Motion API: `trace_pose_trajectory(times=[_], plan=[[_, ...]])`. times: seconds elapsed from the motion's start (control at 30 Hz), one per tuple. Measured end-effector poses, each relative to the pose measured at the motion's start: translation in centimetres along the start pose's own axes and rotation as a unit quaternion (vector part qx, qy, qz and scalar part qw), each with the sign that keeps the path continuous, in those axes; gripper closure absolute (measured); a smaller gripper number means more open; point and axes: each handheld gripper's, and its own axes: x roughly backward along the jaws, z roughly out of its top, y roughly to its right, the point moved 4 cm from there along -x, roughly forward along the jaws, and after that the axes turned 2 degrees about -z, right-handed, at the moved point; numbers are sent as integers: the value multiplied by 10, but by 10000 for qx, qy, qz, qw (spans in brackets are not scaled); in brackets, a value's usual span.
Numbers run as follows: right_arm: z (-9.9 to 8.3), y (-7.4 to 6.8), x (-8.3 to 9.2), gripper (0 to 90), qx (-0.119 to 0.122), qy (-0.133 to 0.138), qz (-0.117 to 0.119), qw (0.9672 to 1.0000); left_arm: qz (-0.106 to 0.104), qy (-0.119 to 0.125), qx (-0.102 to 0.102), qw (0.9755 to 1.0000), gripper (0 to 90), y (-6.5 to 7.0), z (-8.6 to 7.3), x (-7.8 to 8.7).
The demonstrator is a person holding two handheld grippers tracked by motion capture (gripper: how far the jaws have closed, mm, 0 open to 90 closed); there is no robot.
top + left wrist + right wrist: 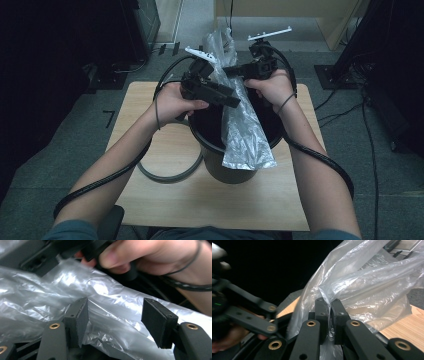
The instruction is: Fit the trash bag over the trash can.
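A crinkled clear plastic bag (pixel 245 130) hangs from above a black bucket (pixel 220 165) down over its front rim. My right gripper (pixel 229 70) is shut on the bag's upper part; in the right gripper view its jaws (pixel 329 302) pinch a fold of the bag (pixel 367 282) between the pads. My left gripper (pixel 231 100) reaches across the bucket's mouth to the bag. In the left gripper view its jaws (pixel 115 312) stand open, with the plastic (pixel 112 300) lying between and behind the pads, not pressed.
The bucket stands on a small wooden table (pixel 165 210). A black ring (pixel 170 177) lies on the table at the bucket's left. Cables trail over the grey floor on both sides. The right hand (pixel 150 255) is close above the left gripper's jaws.
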Motion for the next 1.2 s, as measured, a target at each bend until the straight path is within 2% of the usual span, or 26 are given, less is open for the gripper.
trace_pose_trajectory(times=[0.17, 0.27, 0.37, 0.47, 0.53, 0.67, 0.73, 0.87, 0.93, 1.07, 1.1, 1.2], plan=[[3, -1, 3, 874, -28, 76, 52, 10000, 73, -27, 98, 9999, 385, -8, 0, -3], [5, -2, 5, 874, -45, 100, 83, 9999, 244, -56, 166, 9995, 389, -19, 0, -3], [7, -3, 6, 874, -68, 135, 125, 9998, 299, -36, 318, 9990, 390, -26, 0, -2], [10, -5, 7, 874, -92, 173, 184, 9996, 509, -76, 280, 9983, 392, -33, 0, -1], [12, -6, 8, 874, -134, 216, 259, 9993, 494, -42, 390, 9980, 400, -36, 0, -1], [16, -9, 8, 874, -160, 273, 353, 9989, 604, -25, 319, 9977, 397, -39, 3, -1], [19, -11, 9, 874, -191, 334, 433, 9983, 664, -30, 322, 9973, 397, -41, 5, -1], [25, -14, 14, 873, -157, 470, 449, 9978, 801, -19, 389, 9960, 393, -48, 7, 3], [26, -14, 16, 873, -168, 459, 444, 9978, 767, 40, 469, 9959, 393, -49, 7, 6], [19, -11, 17, 872, -197, 375, 449, 9981, 628, 140, 462, 9969, 390, -46, 4, 10], [15, -9, 17, 872, -222, 357, 449, 9981, 564, 182, 474, 9971, 390, -45, 3, 11], [3, -4, 19, 871, -311, 250, 446, 9982, 556, 244, 434, 9972, 387, -40, -1, 19]])
